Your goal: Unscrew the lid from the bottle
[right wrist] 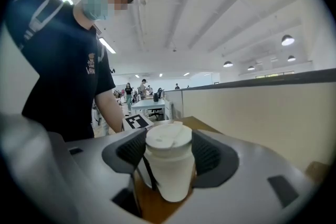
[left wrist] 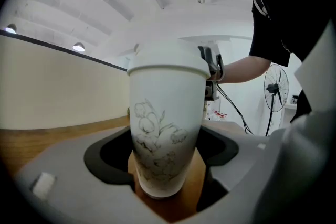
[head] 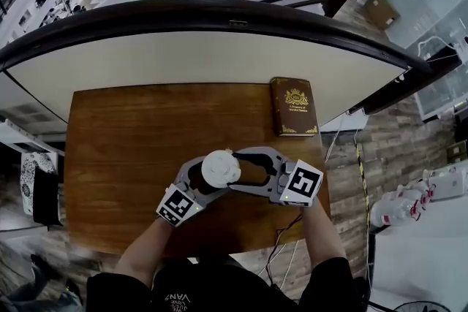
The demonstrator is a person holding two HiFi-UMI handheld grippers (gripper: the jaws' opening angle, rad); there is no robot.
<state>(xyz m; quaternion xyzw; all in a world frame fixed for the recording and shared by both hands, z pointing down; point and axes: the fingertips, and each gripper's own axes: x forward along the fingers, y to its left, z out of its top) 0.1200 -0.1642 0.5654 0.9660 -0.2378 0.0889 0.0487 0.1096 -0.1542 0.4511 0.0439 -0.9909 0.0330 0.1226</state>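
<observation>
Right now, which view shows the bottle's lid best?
Right gripper view: the lid sits centre frame, top and side both visible. Head view gives only its round top; left gripper view only its rim above the bottle.

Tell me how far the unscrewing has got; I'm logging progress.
Done: the left tool appears to clamp the bottle standing on the table, and the right tool is closed on the lid. In hand: apparently the twist. Left: the lid sits seated on the bottle, so loosening it and lifting it off remain.
</observation>
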